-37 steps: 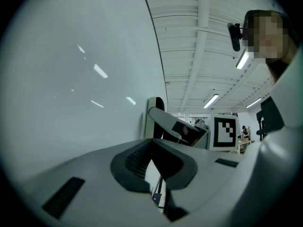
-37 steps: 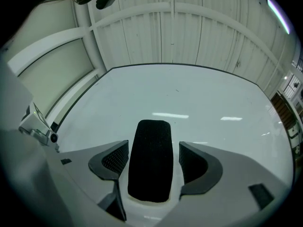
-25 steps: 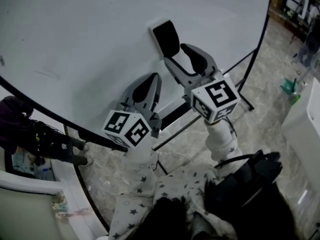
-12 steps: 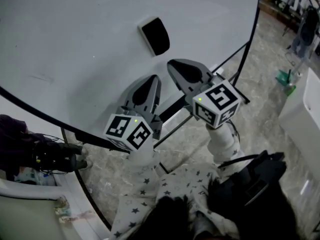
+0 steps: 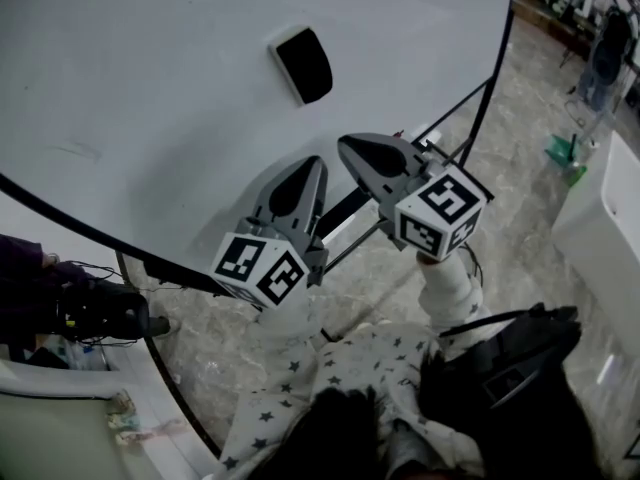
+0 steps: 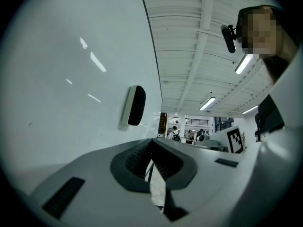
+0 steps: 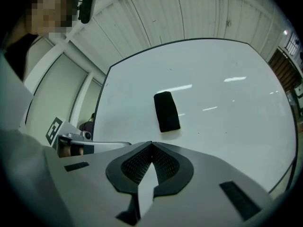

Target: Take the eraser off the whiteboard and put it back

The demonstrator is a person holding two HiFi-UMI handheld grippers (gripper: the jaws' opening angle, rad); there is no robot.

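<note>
The black eraser (image 5: 304, 64) with a white backing sticks on the whiteboard (image 5: 150, 88), alone, with nothing touching it. It shows in the left gripper view as the eraser (image 6: 134, 105) and in the right gripper view as the eraser (image 7: 166, 111). My right gripper (image 5: 347, 147) is below the eraser and apart from it; its jaws have just closed and are shut on nothing. My left gripper (image 5: 312, 166) is shut and empty beside it, lower on the board.
The whiteboard's black stand frame (image 5: 470, 128) runs down to a marble floor (image 5: 520, 198). A white unit (image 5: 600, 218) stands at the right, dark equipment (image 5: 90, 308) at the left. A person's star-patterned sleeve (image 5: 330, 368) is below.
The right gripper let go of the eraser, drew back down and away from it, and shut its jaws. The eraser stays on the board. The left gripper barely shifted.
</note>
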